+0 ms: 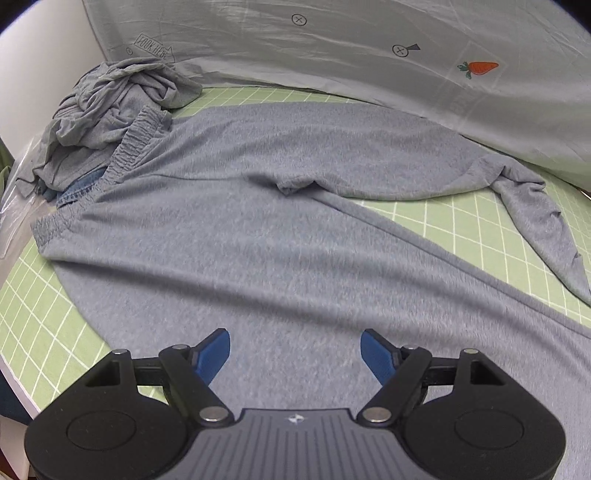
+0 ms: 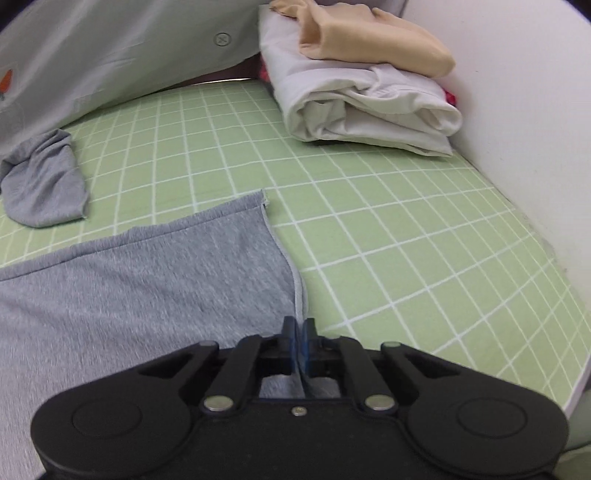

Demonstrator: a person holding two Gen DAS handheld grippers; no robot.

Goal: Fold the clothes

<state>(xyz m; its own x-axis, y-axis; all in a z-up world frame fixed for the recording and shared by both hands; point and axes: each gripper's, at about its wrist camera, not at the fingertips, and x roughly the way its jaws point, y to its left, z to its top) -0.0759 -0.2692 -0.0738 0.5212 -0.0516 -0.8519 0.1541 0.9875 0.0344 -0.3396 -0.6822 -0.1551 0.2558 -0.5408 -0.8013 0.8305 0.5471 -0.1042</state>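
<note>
Right tongs (image 2: 300, 334) are shown with the blue pads pressed together on the hemmed cuff edge of the grey trousers (image 2: 147, 288), at the end of the nearer leg; the cloth edge is seen running into the closed pads, so a pinch on the hem is judged to be made. Left tongs (image 1: 295, 354) are shown wide apart, hovering over the middle of the same garment (image 1: 258, 221) with nothing between the pads. The trousers are laid nearly flat on the green checked bed sheet (image 2: 388, 240), waistband (image 1: 85, 199) toward the left, the two legs spread apart; the farther leg is left twisted, its cuff (image 2: 44, 181) crumpled near the grey printed cover (image 1: 332, 55). No fold is yet made in this garment: bringing one leg over the other and folding lengthwise are judged still to be done. Beside the waistband a heap of unfolded grey clothes (image 1: 110, 110) is seen waiting, while at the far right a stack of folded pale items (image 2: 369, 103) topped by a tan piece (image 2: 369, 33) suggests earlier pieces completed. The task is judged partly advanced.
</note>
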